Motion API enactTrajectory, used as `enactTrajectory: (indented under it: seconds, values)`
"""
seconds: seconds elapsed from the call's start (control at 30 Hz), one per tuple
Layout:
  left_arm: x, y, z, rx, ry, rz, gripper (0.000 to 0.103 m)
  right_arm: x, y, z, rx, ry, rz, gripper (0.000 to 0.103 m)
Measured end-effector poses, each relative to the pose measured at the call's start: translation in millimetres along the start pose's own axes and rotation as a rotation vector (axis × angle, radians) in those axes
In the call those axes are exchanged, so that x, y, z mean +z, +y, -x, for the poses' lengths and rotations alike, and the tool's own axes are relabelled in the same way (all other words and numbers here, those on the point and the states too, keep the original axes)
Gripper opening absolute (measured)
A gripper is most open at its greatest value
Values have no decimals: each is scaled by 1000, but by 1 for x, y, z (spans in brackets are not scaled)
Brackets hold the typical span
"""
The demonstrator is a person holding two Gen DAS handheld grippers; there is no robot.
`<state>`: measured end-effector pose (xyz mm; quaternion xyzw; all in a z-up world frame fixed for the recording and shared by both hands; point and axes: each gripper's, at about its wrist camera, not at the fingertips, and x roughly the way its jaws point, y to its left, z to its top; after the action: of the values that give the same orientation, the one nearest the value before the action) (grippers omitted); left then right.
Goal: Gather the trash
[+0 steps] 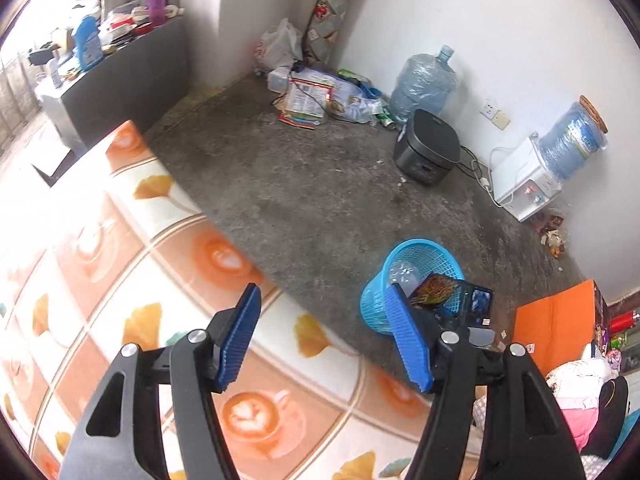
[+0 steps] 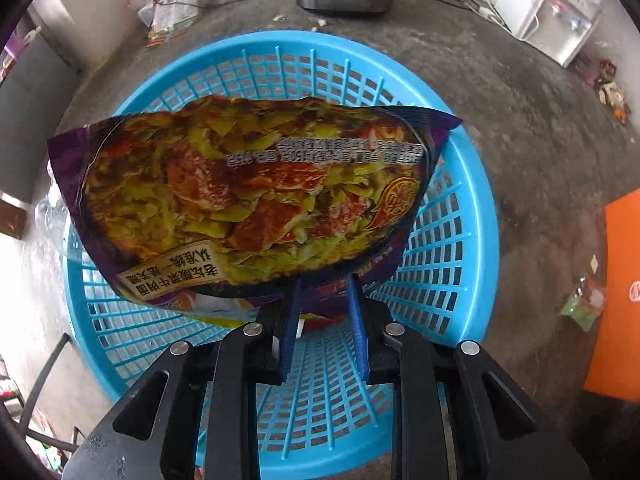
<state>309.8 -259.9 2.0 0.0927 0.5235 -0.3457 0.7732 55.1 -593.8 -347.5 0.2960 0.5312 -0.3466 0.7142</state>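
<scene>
A blue mesh basket (image 1: 448,264) stands on the concrete floor beside the table, with a clear plastic bottle (image 1: 404,274) inside it. My right gripper (image 2: 325,282) points down into the basket (image 2: 472,208). It is shut on the bunched lower edge of a purple instant-noodle packet (image 2: 248,192), which spreads out over the basket's mouth. In the left wrist view the packet (image 1: 434,292) sticks up from the basket. My left gripper (image 1: 323,290) is open with nothing between its blue pads, over the edge of the table's coffee-print cloth (image 1: 132,264).
A black rice cooker (image 1: 426,148), a water jug (image 1: 424,84) and a white water dispenser (image 1: 524,180) line the wall. Wrappers and bags are piled in the corner (image 1: 316,96). Scraps (image 1: 552,236) lie by the dispenser, a green wrapper (image 2: 584,304) next to an orange board (image 2: 620,292).
</scene>
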Motion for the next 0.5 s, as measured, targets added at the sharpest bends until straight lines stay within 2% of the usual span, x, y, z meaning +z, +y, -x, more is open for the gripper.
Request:
enactTrajectory:
  seconds: [0.1,0.17,0.23,0.3,0.37,0.4,0.43,0.5]
  values:
    - [-21,28,21,51,-1,68,62,-3,-9,30,71,-108,-45,22]
    - [-32,45,35,73,1,130,62,-7,-14,60,139,-233,-66,24]
    - [-42,57,48,101,-9,185,62,-7,-12,76,207,-311,-59,32]
    - [-50,67,62,124,-25,242,62,-1,-6,68,199,-268,-14,46]
    - [-56,73,76,148,-50,289,62,1,-1,48,186,-178,17,49]
    - [-58,72,83,157,-62,303,62,0,-3,46,191,-162,3,49]
    - [-59,71,89,166,-74,310,62,-5,-8,51,221,-180,-30,48]
    - [-60,68,102,186,-104,317,62,-18,-15,77,325,-284,-83,48]
